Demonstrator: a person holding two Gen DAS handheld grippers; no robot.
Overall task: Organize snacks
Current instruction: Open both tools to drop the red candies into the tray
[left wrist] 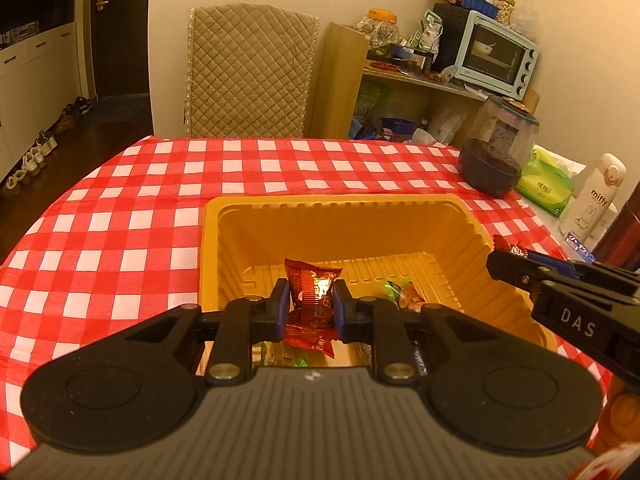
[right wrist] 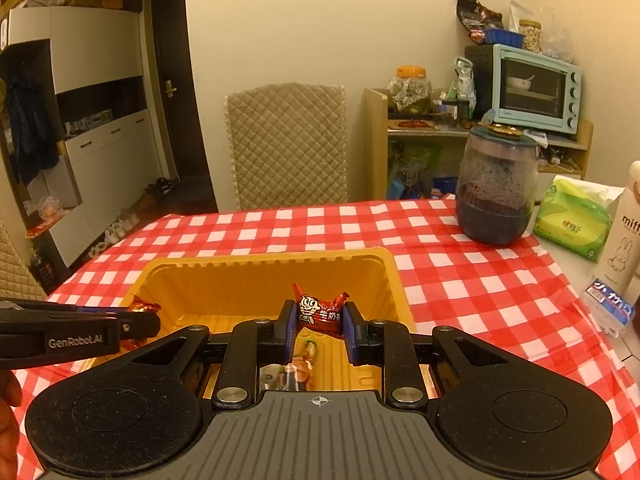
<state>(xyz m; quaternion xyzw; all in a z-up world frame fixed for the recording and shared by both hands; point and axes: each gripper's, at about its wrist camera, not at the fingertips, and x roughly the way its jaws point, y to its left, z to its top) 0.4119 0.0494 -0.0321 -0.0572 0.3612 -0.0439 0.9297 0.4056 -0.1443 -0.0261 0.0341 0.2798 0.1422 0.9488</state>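
Observation:
A yellow plastic tray (left wrist: 224, 240) (right wrist: 168, 280) stands on the red-and-white checked table, with several wrapped candies (left wrist: 404, 296) (right wrist: 304, 360) on its floor. My left gripper (left wrist: 310, 304) is shut on a red snack packet (left wrist: 312, 300) and holds it over the tray's near side. My right gripper (right wrist: 320, 324) is shut on a red candy with a cartoon face (right wrist: 320, 312), also above the tray. The right gripper shows at the right of the left wrist view (left wrist: 496, 266). The left gripper shows at the left of the right wrist view (right wrist: 154, 320).
A dark jar (left wrist: 496, 148) (right wrist: 496, 188), a green tissue pack (left wrist: 548, 180) (right wrist: 572, 220), a white Miffy bottle (left wrist: 592, 200) (right wrist: 624, 232) and a small blue-white box (right wrist: 608, 308) stand at the table's right. A quilted chair (left wrist: 248, 72) (right wrist: 288, 144) faces the far edge.

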